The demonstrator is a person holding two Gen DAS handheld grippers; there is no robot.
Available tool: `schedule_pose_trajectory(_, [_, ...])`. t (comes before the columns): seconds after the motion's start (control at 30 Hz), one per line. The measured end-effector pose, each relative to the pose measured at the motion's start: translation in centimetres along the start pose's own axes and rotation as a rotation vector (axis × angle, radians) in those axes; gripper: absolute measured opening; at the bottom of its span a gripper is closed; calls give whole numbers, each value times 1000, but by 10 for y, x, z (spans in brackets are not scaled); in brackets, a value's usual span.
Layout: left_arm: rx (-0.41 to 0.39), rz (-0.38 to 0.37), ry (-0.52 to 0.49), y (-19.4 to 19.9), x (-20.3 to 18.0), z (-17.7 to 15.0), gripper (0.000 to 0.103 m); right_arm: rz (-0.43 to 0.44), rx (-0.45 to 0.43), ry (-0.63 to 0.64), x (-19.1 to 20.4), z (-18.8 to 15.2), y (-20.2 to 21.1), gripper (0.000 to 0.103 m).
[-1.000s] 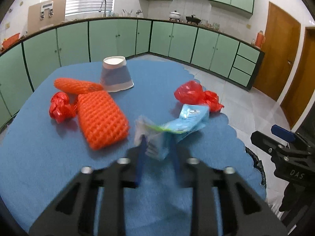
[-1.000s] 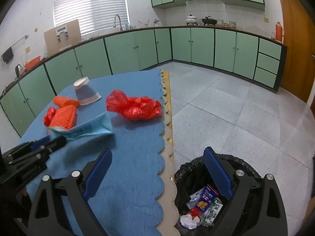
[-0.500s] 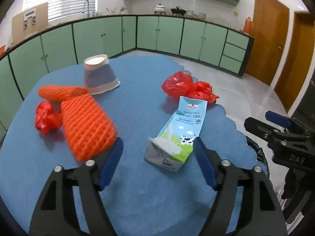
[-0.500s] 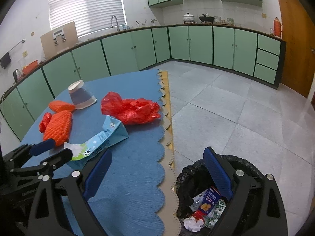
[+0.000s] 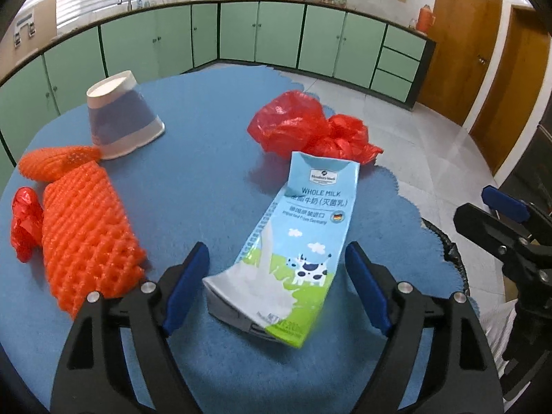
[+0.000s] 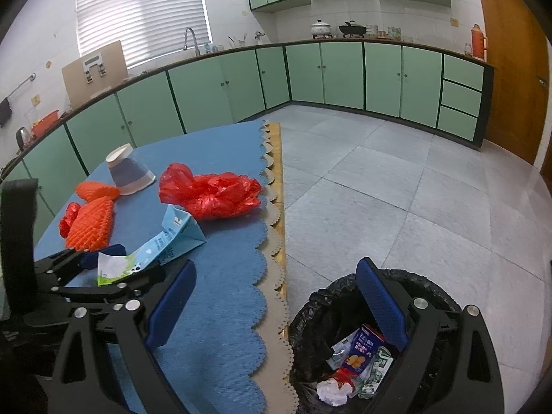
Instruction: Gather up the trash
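Left tool (image 5: 276, 276): black angular frame, blue ribbed finger pads, silver screws.
Right tool (image 6: 276, 307): identical black frame, blue pads, silver screws.

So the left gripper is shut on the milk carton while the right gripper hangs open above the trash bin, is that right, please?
Not quite: the left gripper is open, its blue fingers standing apart on either side of the milk carton, which lies on the blue table. The left wrist view shows this. The right gripper does hang open above the trash bin.
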State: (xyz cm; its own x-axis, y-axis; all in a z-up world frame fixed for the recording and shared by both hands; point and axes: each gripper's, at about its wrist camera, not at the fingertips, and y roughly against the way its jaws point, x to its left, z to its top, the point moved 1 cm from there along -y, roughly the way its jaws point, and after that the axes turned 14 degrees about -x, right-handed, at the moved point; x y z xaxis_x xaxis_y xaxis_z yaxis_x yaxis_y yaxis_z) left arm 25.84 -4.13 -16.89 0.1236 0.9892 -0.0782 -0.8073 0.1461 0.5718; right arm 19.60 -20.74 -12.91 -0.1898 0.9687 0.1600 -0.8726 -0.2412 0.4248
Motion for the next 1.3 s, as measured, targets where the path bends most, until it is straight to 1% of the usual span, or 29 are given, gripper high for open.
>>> schedule_pose_trajectory(0.1, [6, 13, -2, -4, -1, 1, 76, -2, 5, -1, 0, -2, -2, 92])
schedule_pose_trajectory(0.13, [4, 17, -3, -4, -1, 1, 69, -2, 6, -1, 1, -2, -3, 92])
schedule_pose_trajectory(0.17, [3, 17, -3, -5, -2, 2, 64, -2, 6, 0, 0, -2, -3, 92])
schedule_pose_trajectory(0.33, [-12, 20, 27, -2, 2, 2, 57, -5, 7, 6, 1, -2, -2, 92])
schedule_pose_trajectory(0.37, [-16, 20, 39, 1, 3, 1, 50, -5, 6, 8, 2, -2, -2, 92])
schedule_pose_trajectory(0.43, [-24, 18, 62, 4, 5, 0, 47, -6, 4, 13, 3, -2, -1, 92])
schedule_pose_trajectory(0.57, [-41, 15, 80, 15, 6, -2, 46, -3, 2, 21, 6, -1, -2, 92])
schedule_pose_trajectory(0.77, [-74, 42, 113, 31, 14, -3, 46, 13, 7, 44, 15, 1, -8, 92])
schedule_pose_trajectory(1.0, [-136, 73, 110, 46, 32, 9, 45, 49, -35, 65, 31, 23, -27, 92])
schedule_pose_trajectory(1.07, [-123, 81, 108, 40, 36, 11, 45, 59, -36, 64, 37, 29, -37, 92])
schedule_pose_trajectory(1.23, [-44, 82, 122, 19, 45, 9, 46, 67, -28, 50, 43, 32, -51, 92])
schedule_pose_trajectory(1.3, [-36, 76, 117, 16, 45, 10, 47, 64, -21, 51, 43, 32, -55, 92])
